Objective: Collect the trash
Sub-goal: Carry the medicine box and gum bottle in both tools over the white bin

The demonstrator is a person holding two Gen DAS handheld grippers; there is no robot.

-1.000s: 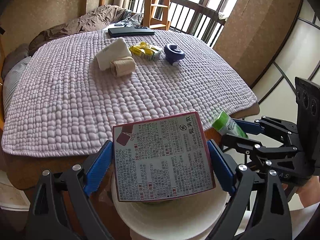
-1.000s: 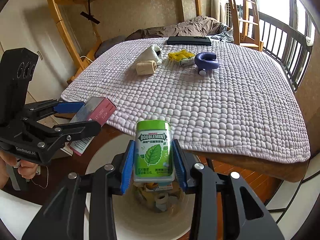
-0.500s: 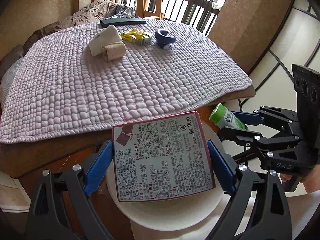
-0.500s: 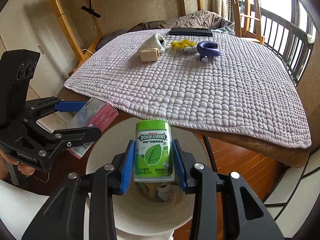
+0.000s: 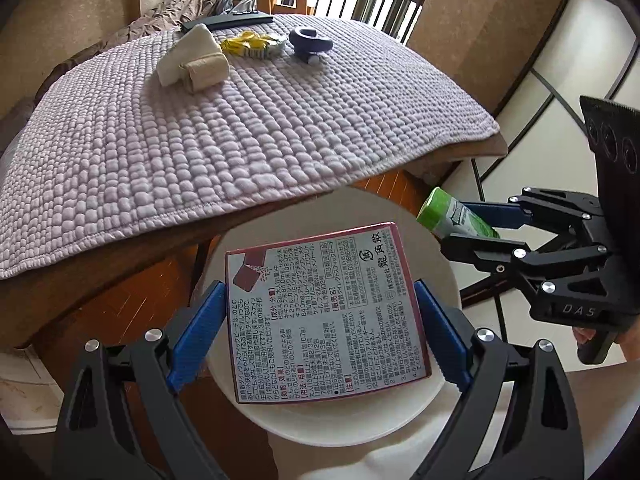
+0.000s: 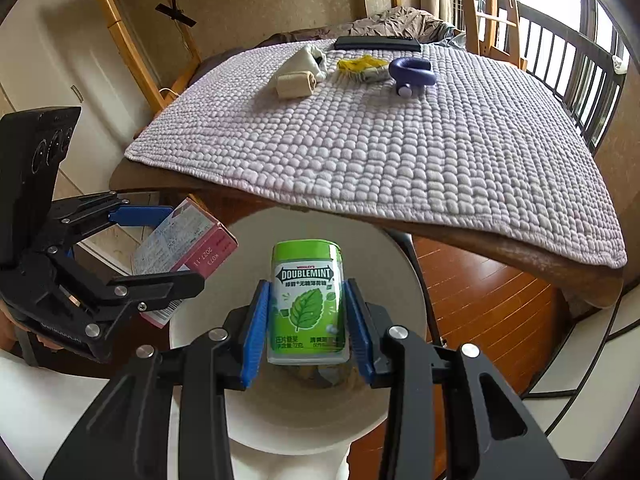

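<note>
Both grippers point steeply down over the white bin (image 5: 444,272) that stands on the floor just off the table's near edge. Left gripper (image 5: 320,332) clamped wide on a flat box (image 5: 326,312), blue pads on its two long sides, printed back face up, box tilted over the bin's mouth. Right gripper (image 6: 306,320) clamped on a green gum bottle (image 6: 307,300), upright, label toward the camera, pads on both sides, directly above the bin opening (image 6: 304,412); some scraps show at the bottom inside. In the left view the right gripper (image 5: 472,228) comes in from the right with the bottle (image 5: 452,212) over the bin's far right rim; part of a hand (image 5: 588,332) shows behind its handle. In the right view the left gripper (image 6: 160,248) reaches in from the left, box (image 6: 180,248) over the bin's left rim. On the quilted mat (image 5: 200,132), toward the table's far edge: beige cloth roll (image 5: 192,60), yellow wrapper (image 5: 252,46), dark blue ring-shaped thing (image 5: 310,42), black flat device (image 5: 226,22).
</note>
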